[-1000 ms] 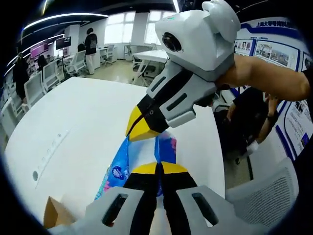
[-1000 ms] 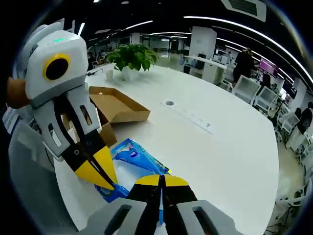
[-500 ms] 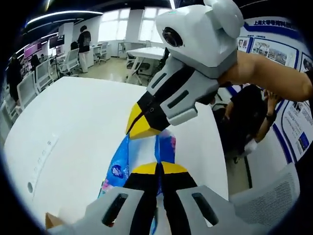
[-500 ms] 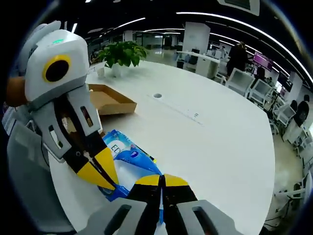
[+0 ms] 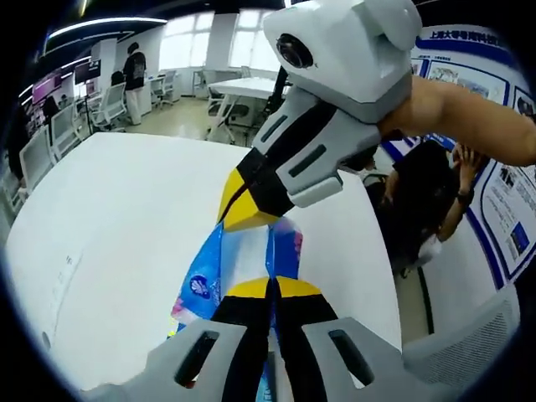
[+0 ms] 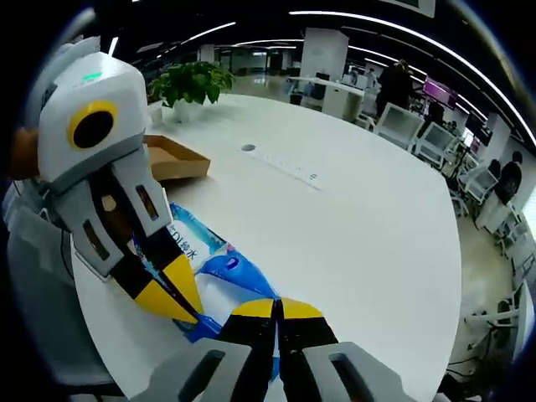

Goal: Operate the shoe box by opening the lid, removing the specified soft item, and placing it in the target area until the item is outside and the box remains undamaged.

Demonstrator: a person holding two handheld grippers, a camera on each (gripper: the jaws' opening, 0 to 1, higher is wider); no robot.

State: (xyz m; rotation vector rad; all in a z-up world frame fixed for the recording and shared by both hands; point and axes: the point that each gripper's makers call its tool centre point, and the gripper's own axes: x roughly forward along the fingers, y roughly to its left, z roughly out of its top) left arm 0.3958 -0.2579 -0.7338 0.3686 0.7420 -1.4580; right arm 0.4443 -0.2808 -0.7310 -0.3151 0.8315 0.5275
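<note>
Your 2 grippers, left [image 5: 270, 289] and right [image 6: 277, 308], each clamped on the blue soft pack [image 6: 224, 270], have carried it farther from the open shoe box [image 6: 174, 159] over the white table [image 6: 352, 234], so placing comes next.

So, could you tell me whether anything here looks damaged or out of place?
Nothing stands out. The blue plastic soft pack is held above the white table by both tongs, left and right, each shut on an end. The brown cardboard box behind looks intact.
</note>
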